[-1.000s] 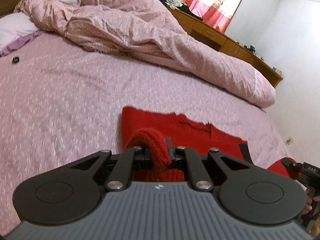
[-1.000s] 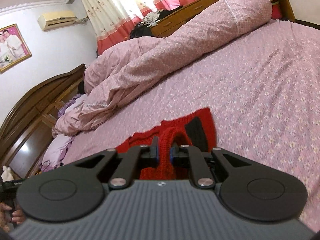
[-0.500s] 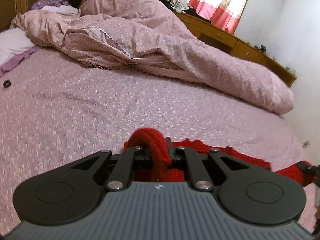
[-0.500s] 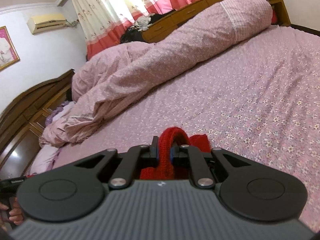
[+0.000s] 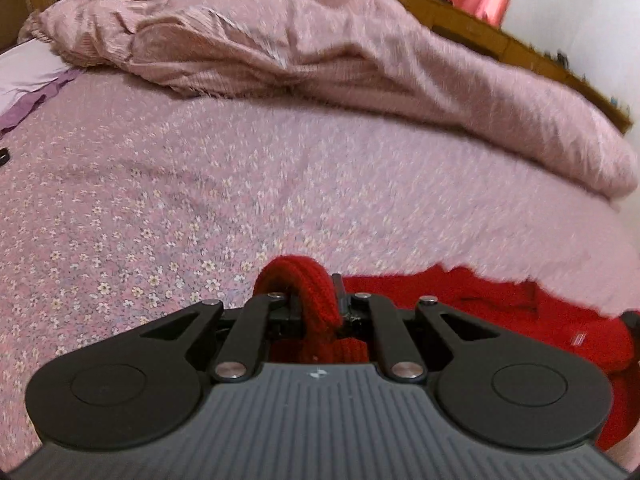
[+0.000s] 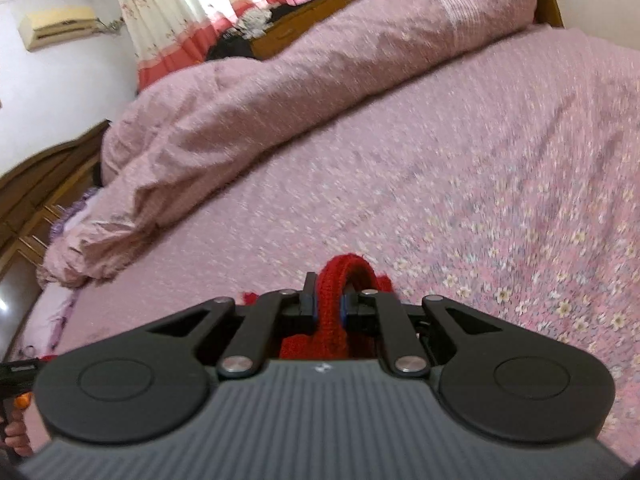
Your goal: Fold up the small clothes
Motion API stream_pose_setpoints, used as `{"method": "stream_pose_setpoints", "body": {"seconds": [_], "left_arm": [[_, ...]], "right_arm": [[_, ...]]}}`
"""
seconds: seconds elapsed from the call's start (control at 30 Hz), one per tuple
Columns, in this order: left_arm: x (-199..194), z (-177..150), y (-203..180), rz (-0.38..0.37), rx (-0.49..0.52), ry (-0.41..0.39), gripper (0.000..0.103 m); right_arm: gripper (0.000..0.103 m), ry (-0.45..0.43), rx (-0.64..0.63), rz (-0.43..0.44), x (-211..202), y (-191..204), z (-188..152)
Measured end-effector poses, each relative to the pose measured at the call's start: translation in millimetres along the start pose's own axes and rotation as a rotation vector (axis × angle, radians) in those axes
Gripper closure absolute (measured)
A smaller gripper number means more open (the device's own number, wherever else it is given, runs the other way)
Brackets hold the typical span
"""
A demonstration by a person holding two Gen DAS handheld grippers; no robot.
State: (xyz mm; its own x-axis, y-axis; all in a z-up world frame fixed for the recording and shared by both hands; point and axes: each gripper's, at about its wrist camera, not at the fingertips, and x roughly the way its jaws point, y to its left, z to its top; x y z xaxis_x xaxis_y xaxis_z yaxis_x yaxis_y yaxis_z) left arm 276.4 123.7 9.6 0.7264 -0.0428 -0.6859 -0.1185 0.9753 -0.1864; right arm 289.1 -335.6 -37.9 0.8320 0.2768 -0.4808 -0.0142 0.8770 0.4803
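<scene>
Red knit garment [image 5: 460,300] pinched in L gripper [image 5: 318,300] & R gripper [image 6: 329,298], prob. low over floral bedsheet [image 5: 160,200].

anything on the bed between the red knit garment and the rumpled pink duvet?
Nothing: only bare floral pink bedsheet separates the red knit garment from the rumpled pink duvet. The left wrist view shows it, as does the right wrist view.

Sweater [image 5: 500,304] on bedsheet [image 5: 200,200], approx 5 o'clock; duvet [image 5: 320,40] behind, 12 to 2; pillow [image 5: 28,68] at 10.
</scene>
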Motion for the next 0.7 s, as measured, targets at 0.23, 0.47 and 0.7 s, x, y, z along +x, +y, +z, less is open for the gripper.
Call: {"method": "stream_pose_setpoints", "body": {"seconds": [0.23, 0.47, 0.7], "left_arm": [[12, -6, 3, -0.013, 0.053, 0.005, 0.090], [-24, 2, -3, -0.057, 0.093, -0.031, 0.077], [-53, 2, -12, -0.066, 0.146, -0.060, 0.049]], "right_arm": [[0.089, 0.029, 0.011, -0.031, 20, -11, -16], [0.085, 0.015, -0.037, -0.050, 0, 4, -12], [0.054, -0.042, -0.120, -0.075, -26, 17, -15]]}}
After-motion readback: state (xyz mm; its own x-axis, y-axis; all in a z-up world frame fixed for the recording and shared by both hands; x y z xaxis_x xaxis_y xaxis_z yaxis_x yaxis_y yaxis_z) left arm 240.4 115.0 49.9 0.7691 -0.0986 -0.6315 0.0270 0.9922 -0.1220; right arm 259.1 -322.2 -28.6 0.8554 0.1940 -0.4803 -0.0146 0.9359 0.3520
